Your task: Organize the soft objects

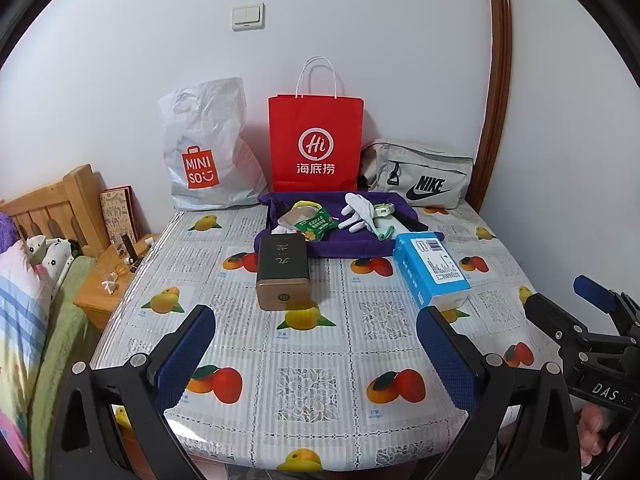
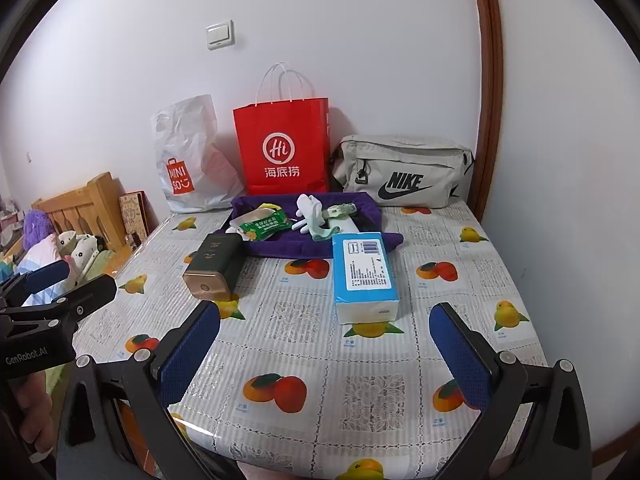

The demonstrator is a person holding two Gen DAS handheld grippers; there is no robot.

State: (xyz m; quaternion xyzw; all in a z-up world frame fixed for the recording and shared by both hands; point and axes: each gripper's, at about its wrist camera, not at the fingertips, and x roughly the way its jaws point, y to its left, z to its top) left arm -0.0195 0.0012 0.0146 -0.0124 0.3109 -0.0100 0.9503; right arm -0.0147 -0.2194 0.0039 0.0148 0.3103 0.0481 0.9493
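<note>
A purple cloth tray [image 1: 344, 250] [image 2: 280, 246] sits at the back of the table. In it lie a white glove [image 1: 356, 210] [image 2: 310, 210], a green snack packet [image 1: 314, 226] [image 2: 262, 228] and a pale green cloth [image 1: 384, 228] [image 2: 324, 234]. A blue tissue pack [image 1: 432, 268] [image 2: 366, 276] and a dark tin with a gold end [image 1: 283, 276] [image 2: 214, 270] lie in front of the tray. My left gripper [image 1: 316, 344] is open and empty over the table's near edge. My right gripper [image 2: 326, 344] is open and empty, beside the left one.
A white Miniso bag [image 1: 208, 152], a red paper bag [image 1: 316, 140] and a grey Nike pouch [image 1: 420, 172] stand along the wall behind the tray. The table [image 1: 320, 360] has a fruit-print cover. A bed and a wooden nightstand [image 1: 104, 292] are at the left.
</note>
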